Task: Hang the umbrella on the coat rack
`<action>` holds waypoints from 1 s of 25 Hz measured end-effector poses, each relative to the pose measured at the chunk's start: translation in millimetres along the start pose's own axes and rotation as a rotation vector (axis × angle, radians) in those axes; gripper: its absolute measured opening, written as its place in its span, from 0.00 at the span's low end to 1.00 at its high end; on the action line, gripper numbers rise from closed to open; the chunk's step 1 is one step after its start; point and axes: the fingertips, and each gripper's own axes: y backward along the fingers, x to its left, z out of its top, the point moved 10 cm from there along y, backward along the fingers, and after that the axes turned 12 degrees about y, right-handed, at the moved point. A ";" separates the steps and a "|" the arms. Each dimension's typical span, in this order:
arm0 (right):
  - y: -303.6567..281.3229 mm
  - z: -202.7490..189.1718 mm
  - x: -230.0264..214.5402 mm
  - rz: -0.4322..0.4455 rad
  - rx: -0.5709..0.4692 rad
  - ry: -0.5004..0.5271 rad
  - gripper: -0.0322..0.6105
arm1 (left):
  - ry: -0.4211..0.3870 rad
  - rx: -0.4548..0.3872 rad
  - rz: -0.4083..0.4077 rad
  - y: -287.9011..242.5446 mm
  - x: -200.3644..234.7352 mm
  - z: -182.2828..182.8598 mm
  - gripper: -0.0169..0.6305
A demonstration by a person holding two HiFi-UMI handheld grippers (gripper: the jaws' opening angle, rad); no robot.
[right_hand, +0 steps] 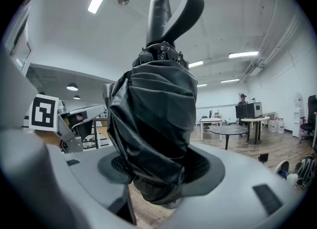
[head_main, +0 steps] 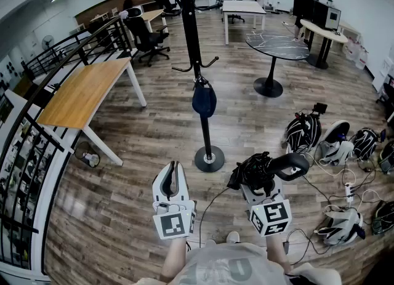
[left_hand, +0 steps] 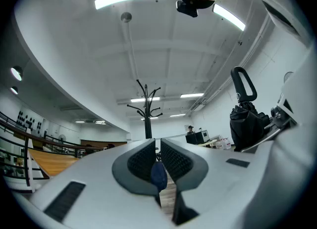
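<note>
The right hand-held gripper [right_hand: 159, 169] is closed on the folded black umbrella [right_hand: 152, 116], its jaws pressing the bunched fabric from both sides. The umbrella's curved handle [right_hand: 171, 10] points upward. The left hand-held gripper [left_hand: 158, 158] has its jaws drawn almost together, with nothing between them, and it is just beside the right one. The black coat rack [head_main: 191, 31] stands on the wooden floor [head_main: 141, 154] ahead of both, apart from the umbrella, and a dark blue bag [head_main: 204, 100] hangs on its pole.
</note>
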 end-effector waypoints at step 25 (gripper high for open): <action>16.7 -41.8 -6.3 0.108 0.012 -0.055 0.47 | -0.012 -0.010 0.063 18.9 -25.4 -22.6 0.07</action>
